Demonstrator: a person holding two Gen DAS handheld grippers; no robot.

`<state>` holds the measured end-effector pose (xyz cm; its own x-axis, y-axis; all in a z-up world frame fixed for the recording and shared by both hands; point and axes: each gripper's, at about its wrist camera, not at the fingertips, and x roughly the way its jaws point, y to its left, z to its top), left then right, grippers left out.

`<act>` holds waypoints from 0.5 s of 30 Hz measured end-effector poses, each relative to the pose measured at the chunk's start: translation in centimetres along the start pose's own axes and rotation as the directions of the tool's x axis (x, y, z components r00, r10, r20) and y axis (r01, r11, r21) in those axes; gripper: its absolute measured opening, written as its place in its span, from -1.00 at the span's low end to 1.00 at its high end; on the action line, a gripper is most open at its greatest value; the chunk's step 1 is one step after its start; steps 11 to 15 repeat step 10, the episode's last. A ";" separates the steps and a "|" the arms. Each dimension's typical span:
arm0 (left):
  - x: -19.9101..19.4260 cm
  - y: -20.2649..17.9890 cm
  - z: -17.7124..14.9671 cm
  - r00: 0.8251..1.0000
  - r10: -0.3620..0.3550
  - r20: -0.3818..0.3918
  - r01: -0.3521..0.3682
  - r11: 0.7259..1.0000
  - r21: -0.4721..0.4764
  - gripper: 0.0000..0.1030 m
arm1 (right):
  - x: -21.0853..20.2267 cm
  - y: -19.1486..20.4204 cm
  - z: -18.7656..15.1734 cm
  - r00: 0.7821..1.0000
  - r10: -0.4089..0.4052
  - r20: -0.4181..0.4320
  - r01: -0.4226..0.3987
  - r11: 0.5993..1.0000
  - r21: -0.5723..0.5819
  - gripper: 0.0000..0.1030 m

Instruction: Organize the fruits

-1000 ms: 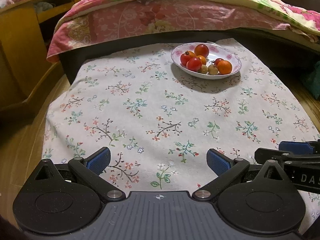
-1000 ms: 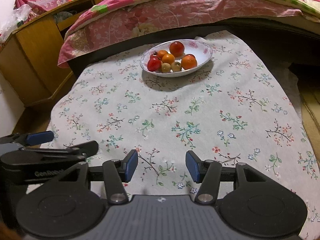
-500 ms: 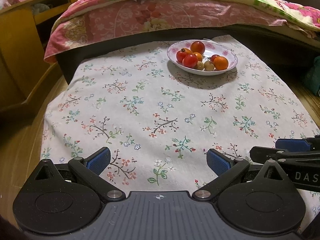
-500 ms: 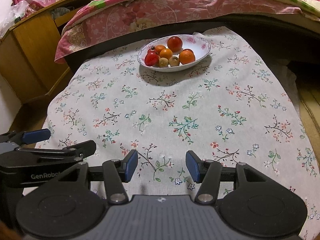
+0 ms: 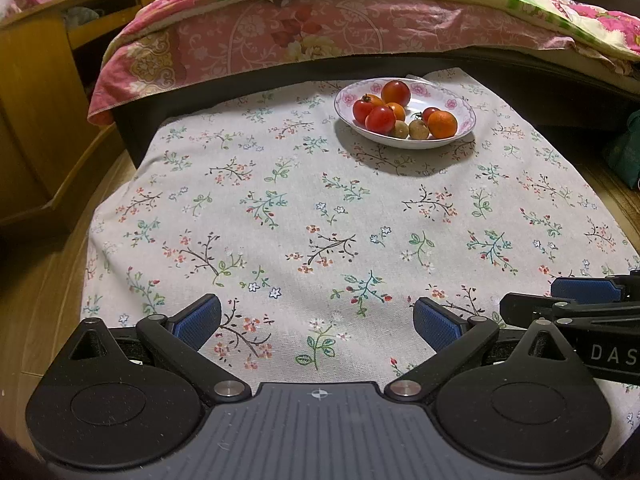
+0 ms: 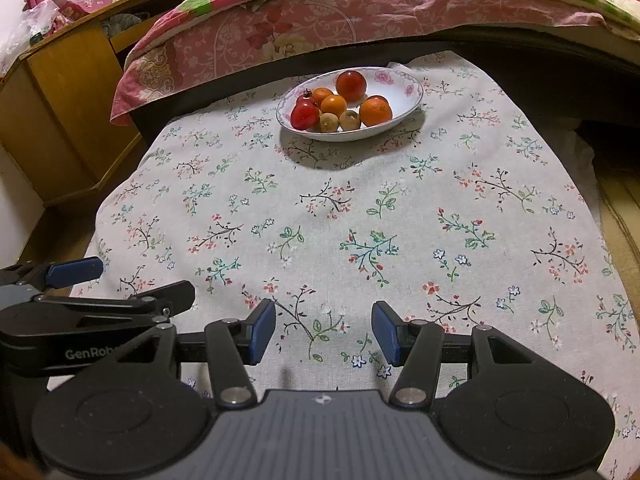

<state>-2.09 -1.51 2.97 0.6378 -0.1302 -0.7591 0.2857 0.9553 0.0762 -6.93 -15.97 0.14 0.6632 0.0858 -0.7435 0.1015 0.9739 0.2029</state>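
Fruits (image 5: 404, 114) sit heaped in an oval floral-rimmed dish (image 5: 460, 102) at the far end of the surface (image 5: 320, 216), near the bed (image 5: 340, 28). The heap holds red tomatoes (image 6: 303, 115), small oranges (image 6: 375, 111) and two little brownish round fruits (image 6: 339, 121), all touching one another. I judge the dish's raised rim is what keeps these round pieces from rolling over the flowered cloth. Nothing loose shows on the cloth, so this fits fruit already gathered as well as a heap waiting to be sorted; I cannot tell which. The dish's long axis runs roughly left to right across my view, slightly skewed, with its right end a bit farther in the right wrist view. The fruits, being round, point nowhere clear, though one tomato shows its green stem upward. My left hand-held gripper (image 5: 316, 320) hangs released with its pads wide apart and nothing between them. My right hand-held gripper (image 6: 324, 330) is likewise parted and empty, narrower, both well short of the dish.
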 end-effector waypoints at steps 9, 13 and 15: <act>0.1 -0.2 0.0 1.000 0.009 0.005 -0.009 1.000 -0.001 1.00 | 0.0 0.0 0.0 1.000 0.001 0.000 -0.001 1.000 0.001 0.02; 0.1 -0.2 0.0 1.000 0.009 0.004 -0.009 1.000 -0.002 1.00 | 0.0 0.0 0.0 1.000 0.001 0.000 -0.001 1.000 0.001 0.02; 0.1 -0.2 0.0 1.000 0.009 0.004 -0.009 1.000 -0.002 1.00 | 0.0 0.0 0.0 1.000 0.001 0.000 -0.001 1.000 0.001 0.02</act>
